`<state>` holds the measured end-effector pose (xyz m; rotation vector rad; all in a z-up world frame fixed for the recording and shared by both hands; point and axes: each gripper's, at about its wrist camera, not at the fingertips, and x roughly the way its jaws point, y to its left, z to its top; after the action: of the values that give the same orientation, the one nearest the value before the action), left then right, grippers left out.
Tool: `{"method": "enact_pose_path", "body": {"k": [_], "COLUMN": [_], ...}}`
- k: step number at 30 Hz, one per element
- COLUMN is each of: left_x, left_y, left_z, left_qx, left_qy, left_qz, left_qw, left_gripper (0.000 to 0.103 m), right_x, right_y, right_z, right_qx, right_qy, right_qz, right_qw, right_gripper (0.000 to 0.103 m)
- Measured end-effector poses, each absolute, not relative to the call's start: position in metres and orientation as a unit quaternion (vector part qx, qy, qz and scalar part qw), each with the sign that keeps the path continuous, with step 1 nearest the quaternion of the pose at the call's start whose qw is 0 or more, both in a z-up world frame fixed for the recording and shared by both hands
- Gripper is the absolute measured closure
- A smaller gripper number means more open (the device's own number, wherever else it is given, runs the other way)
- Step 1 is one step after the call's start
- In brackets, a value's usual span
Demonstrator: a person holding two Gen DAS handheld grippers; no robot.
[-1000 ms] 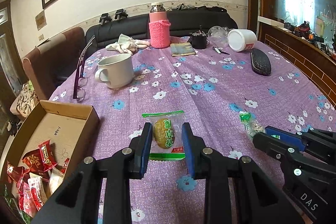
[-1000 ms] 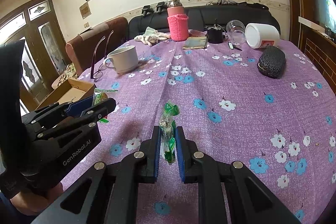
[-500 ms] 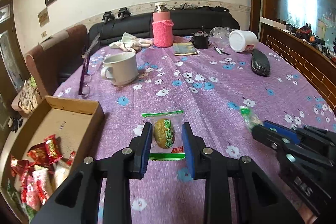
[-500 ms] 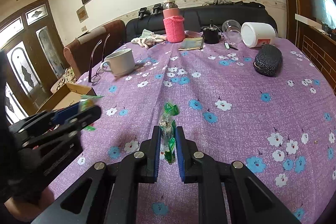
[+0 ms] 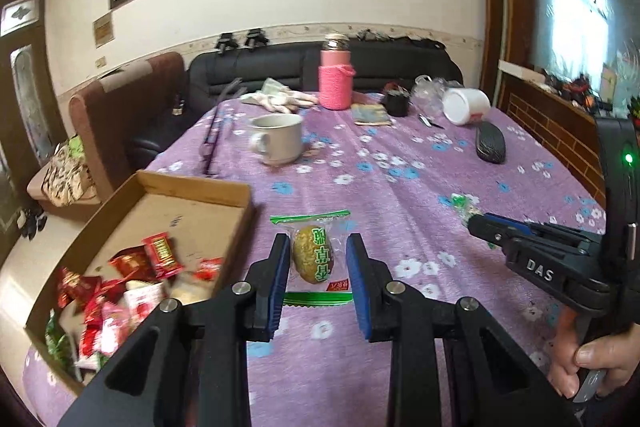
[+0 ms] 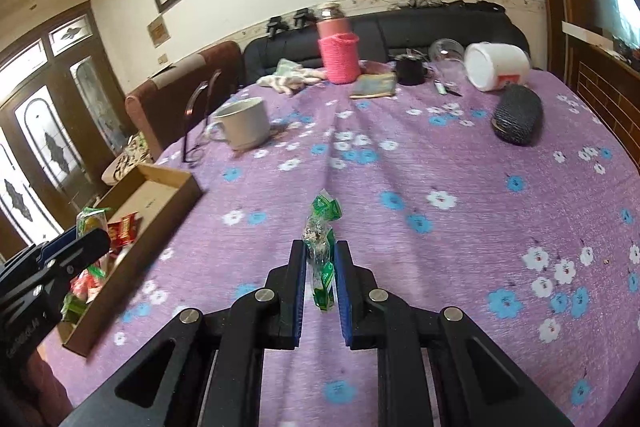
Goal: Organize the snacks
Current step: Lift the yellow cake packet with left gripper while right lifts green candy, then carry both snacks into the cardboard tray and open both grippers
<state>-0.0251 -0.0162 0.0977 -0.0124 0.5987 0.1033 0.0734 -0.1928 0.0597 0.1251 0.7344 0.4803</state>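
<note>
While the left tongs (image 5: 317, 279) clamp an upright snack packet (image 5: 313, 255), the right tongs (image 6: 320, 287) pinch a candy (image 6: 319, 247) lengthwise.

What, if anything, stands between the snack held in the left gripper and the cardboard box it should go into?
Nothing visible does. The left gripper holds the green-edged snack packet just right of the cardboard box, whose top is open. Only its low side wall lies between them. The white mug stands farther back, off that path.

You have 2 snacks off the table: a clear green-edged packet (image 5: 315, 255) holding a yellowish cake, and a crumpled green-and-clear candy wrapper (image 6: 321, 247). The cardboard box (image 5: 192, 183) holds mostly red packets.
</note>
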Motion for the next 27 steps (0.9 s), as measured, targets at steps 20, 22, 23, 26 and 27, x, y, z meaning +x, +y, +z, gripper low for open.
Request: {"method": "enact_pose_path", "body": {"k": [20, 22, 23, 26, 27], "left_x": [-0.083, -0.087, -0.088, -0.090, -0.091], "left_y": [0.145, 0.156, 0.161, 0.170, 0.172], "left_z": [0.086, 0.081, 0.078, 0.069, 0.067], "left_qx": [-0.106, -0.113, -0.115, -0.119, -0.119], "left_qy": [0.283, 0.287, 0.290, 0.296, 0.298], "left_qz": [0.187, 0.199, 0.202, 0.209, 0.209], "left_qw": [0.935, 0.931, 0.928, 0.924, 0.924], "left_gripper": [0.075, 0.075, 0.075, 0.075, 0.075], "right_x": [0.012, 0.008, 0.006, 0.000, -0.001], "right_y": [-0.036, -0.020, -0.012, 0.012, 0.017], "right_z": [0.087, 0.087, 0.086, 0.083, 0.082], "right_qx": [-0.011, -0.016, -0.019, -0.030, -0.034], "right_qy": [0.353, 0.356, 0.358, 0.361, 0.361], "right_qz": [0.374, 0.386, 0.392, 0.407, 0.410], "right_qw": [0.857, 0.851, 0.847, 0.839, 0.837], "right_gripper": [0.087, 0.087, 0.087, 0.087, 0.087]}}
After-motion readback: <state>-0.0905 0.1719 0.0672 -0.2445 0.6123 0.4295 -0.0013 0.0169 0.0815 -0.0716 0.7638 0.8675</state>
